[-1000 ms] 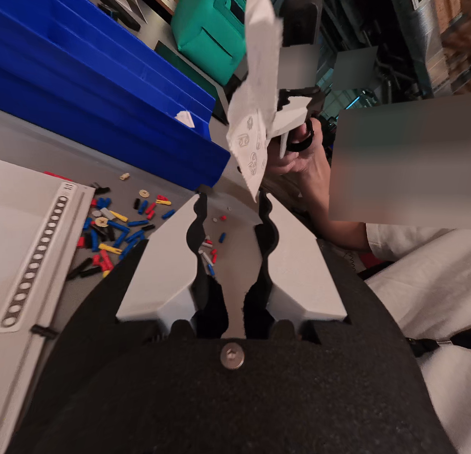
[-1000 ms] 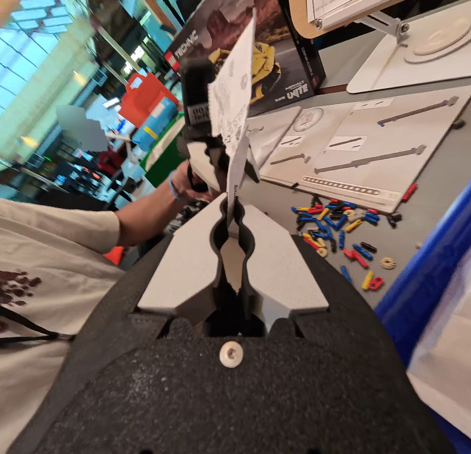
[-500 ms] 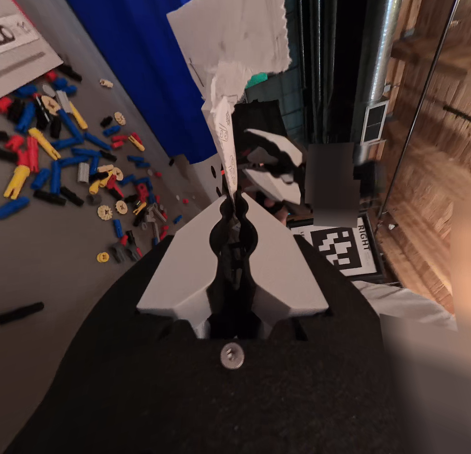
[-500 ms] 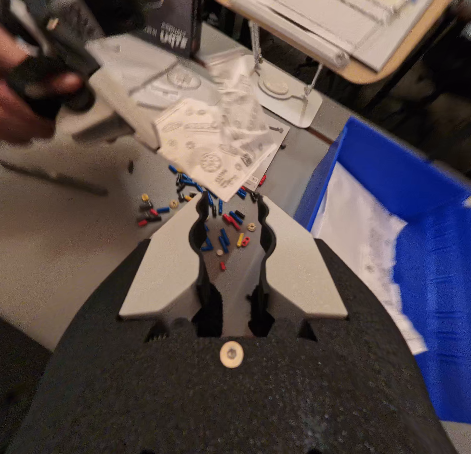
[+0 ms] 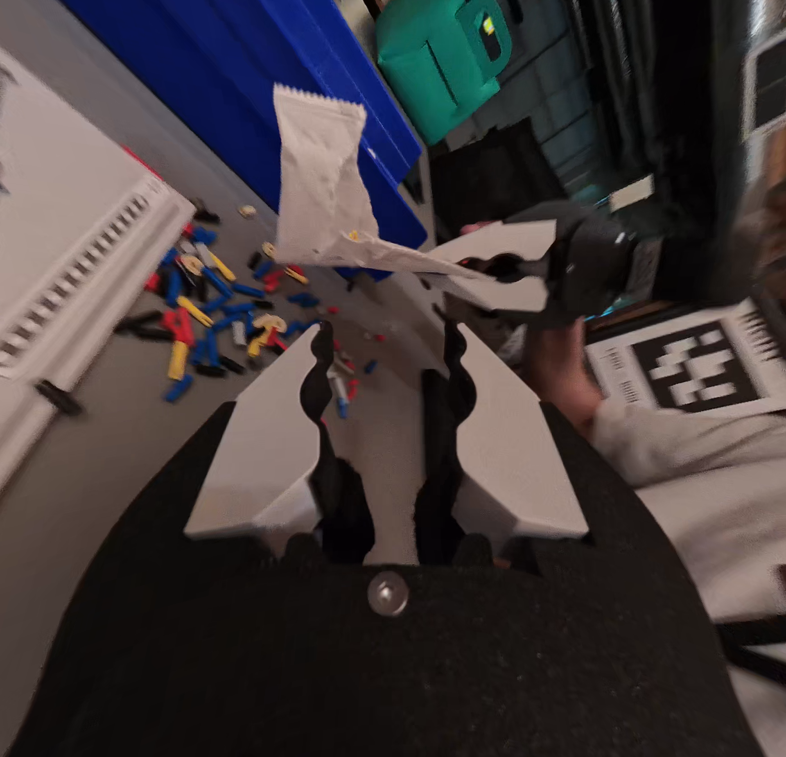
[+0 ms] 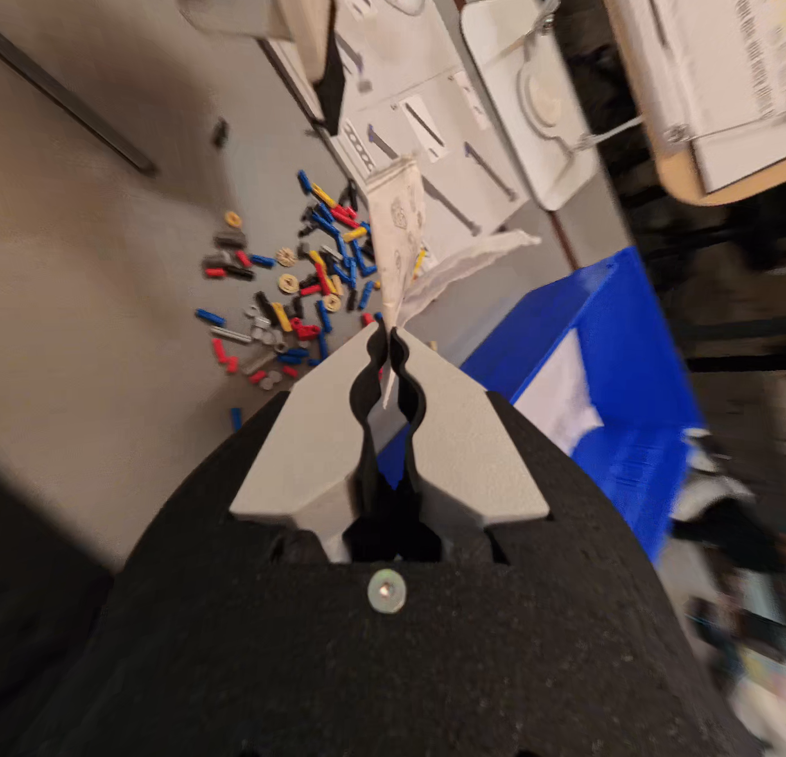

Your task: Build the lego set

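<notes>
The right gripper [image 6: 387, 332] has its jaws pinched together on the corner of a white paper bag [image 6: 397, 243], an emptied parts pouch with faint grey printed symbols that I leave unread. In the right wrist view the bag's long axis runs straight out from the jaw tips, away from the camera, with a crumpled flap splaying off to the right of them. The left gripper [image 5: 387, 332] stands with its jaws wide apart and nothing between them. Just beyond and left of its tips lies the scatter of lego pieces [image 5: 221, 311], blue, red, yellow and black pins on the grey table [image 5: 106, 460]. The blue bin [image 6: 616, 353] sits right of the right jaws. A square black-and-white marker [image 5: 697, 362] shows right of the left jaws.
</notes>
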